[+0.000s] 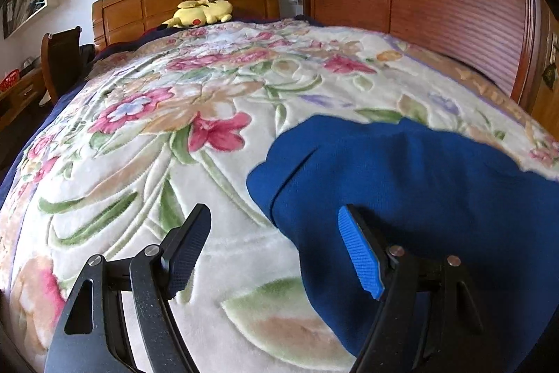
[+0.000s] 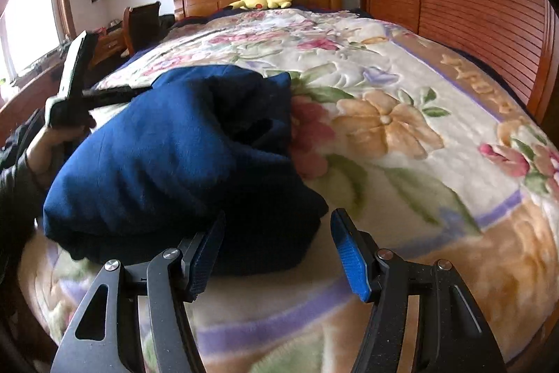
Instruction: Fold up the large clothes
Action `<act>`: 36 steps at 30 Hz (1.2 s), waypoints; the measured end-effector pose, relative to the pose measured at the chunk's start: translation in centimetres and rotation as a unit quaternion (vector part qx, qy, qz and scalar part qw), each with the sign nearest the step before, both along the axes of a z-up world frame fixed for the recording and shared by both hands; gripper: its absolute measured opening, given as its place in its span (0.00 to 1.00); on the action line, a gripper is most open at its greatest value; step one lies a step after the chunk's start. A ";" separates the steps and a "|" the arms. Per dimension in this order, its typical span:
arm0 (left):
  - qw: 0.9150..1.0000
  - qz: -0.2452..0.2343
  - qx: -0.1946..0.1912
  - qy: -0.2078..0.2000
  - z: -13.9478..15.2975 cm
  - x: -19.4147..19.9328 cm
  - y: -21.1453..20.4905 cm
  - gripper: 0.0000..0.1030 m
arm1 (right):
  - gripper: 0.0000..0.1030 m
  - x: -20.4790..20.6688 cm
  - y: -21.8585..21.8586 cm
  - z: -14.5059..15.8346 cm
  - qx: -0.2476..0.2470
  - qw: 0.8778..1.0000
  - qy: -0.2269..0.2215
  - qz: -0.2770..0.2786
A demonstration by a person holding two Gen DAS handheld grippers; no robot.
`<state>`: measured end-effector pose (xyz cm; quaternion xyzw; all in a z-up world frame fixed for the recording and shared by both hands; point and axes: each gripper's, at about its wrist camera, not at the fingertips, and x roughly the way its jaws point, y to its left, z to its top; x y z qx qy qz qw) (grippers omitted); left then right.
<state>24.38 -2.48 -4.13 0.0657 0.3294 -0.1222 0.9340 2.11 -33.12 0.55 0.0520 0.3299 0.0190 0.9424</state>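
blue garment [image 2: 181, 156] – soft, bulky, floppy heap, centre-left on bed [image 2: 401, 135] | my left tongs [image 1: 276, 250] and right tongs [image 2: 277, 254] both released, empty | I'd pinch its near folded edge – thick, likely non-slip

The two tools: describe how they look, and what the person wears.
Each tool, left and right, has black angular metal arms with triangular cut-outs and silver pivot pins. The fingers carry ribbed blue pads. In the right wrist view, the left tool shows as a black frame, and the hand gripping it emerges from a dark sleeve.
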 end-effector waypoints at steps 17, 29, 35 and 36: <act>0.999 -0.006 -0.025 0.032 -1.9 0.8 0.8 0.64 | 0.78 3.8 0.2 -1.6 0.046 0.998 0.048 -0.004; 0.997 -0.025 -0.056 0.049 -1.9 0.3 0.7 0.04 | 0.29 4.9 -0.1 -1.4 0.064 0.996 0.031 0.060; 0.998 -0.002 -0.069 0.015 -0.4 -1.6 1.1 0.03 | 0.23 4.4 -0.9 -0.5 0.063 0.996 0.000 0.067; 0.998 0.000 -0.064 0.009 -0.1 -1.9 1.0 0.03 | 0.22 4.3 -0.9 -0.2 0.062 0.996 -0.008 0.068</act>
